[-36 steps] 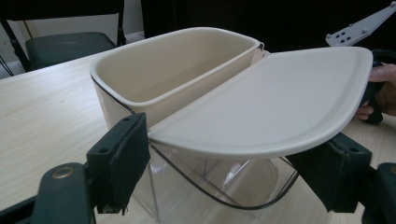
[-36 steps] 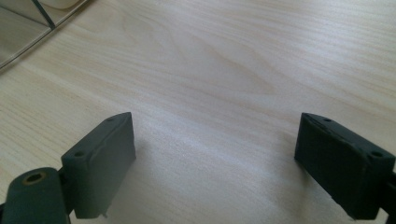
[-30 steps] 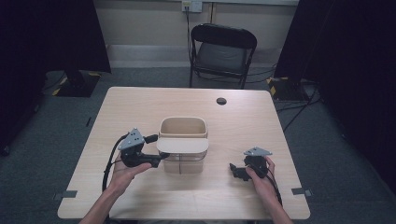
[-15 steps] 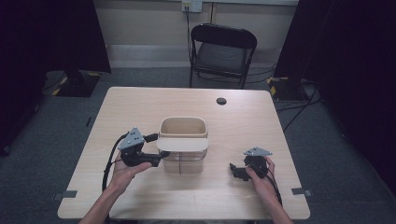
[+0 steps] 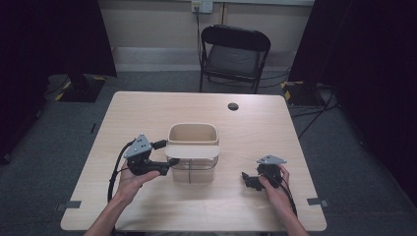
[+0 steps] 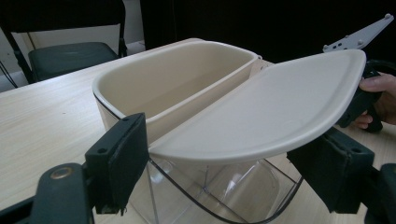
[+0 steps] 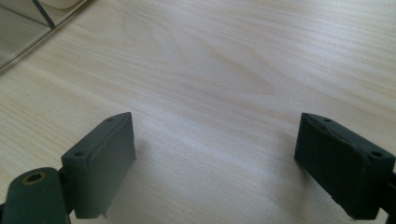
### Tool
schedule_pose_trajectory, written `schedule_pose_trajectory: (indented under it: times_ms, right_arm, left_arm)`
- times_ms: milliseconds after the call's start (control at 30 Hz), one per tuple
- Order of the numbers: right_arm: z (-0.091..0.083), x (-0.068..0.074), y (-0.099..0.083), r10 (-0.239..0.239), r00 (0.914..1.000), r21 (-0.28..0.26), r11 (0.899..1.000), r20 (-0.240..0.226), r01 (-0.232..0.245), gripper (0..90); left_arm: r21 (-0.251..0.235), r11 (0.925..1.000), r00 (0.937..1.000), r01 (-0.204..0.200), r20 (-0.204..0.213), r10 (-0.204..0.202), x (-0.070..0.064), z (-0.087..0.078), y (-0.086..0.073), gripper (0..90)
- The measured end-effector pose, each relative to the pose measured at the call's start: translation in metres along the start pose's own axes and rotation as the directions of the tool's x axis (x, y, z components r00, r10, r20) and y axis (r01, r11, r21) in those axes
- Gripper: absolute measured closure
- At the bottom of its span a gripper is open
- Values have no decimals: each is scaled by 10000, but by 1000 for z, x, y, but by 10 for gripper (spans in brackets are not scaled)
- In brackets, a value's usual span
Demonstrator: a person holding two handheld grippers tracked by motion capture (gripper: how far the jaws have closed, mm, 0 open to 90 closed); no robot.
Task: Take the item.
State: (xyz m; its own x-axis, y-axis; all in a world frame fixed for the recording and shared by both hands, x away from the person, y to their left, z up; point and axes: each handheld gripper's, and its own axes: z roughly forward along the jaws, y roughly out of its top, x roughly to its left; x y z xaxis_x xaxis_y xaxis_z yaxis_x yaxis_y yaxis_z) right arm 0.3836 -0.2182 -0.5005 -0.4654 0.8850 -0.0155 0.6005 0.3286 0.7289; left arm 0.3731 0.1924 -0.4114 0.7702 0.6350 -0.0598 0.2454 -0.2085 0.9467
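Observation:
A clear plastic bin point(image 5: 193, 169) stands mid-table with a cream tub point(image 5: 193, 133) set in its top. A cream lid point(image 5: 193, 151) lies flat over the bin's near half, leaving the tub's far half uncovered. My left gripper point(image 5: 167, 157) is open at the bin's left side, its jaws straddling the lid's left end without touching it. In the left gripper view the lid point(image 6: 271, 107) stretches between the wide jaws of that gripper point(image 6: 233, 172), above the clear wall point(image 6: 224, 191). My right gripper point(image 5: 247, 180) is open and holds nothing, low over the table to the bin's right; in its own view the gripper point(image 7: 215, 158) has bare wood between its jaws.
A small black round disc point(image 5: 233, 106) sits on the table point(image 5: 147, 113) near its far edge. A black folding chair point(image 5: 235, 54) stands behind the table. The other hand and gripper point(image 6: 369, 93) show beyond the lid. A corner of the bin point(image 7: 28, 28) shows at upper left.

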Motion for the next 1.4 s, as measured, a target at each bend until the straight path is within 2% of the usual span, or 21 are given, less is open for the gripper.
schedule_pose_trajectory:
  times_ms: [233,833,967,1267,1400]
  right_arm:
    - [0,0,0,0,10000,0,10000,1,0,116]
    - [0,0,0,-2,10000,2,10000,3,2,116]
    - [0,0,0,1,10000,2,10000,1,-1,116]
    - [0,0,0,0,10000,0,10000,1,0,116]
    - [0,0,0,1,10000,-1,10000,1,-1,116]
  left_arm:
    - [-144,9999,9999,-45,157,47,-1,0,1,207]
    - [-52,9998,9995,191,262,-189,0,2,5,224]
    - [-3,9999,9995,113,293,-112,0,3,5,233]
    - [42,9997,9992,252,317,-253,3,2,7,265]
    - [-74,9988,9980,485,400,-481,3,2,8,289]
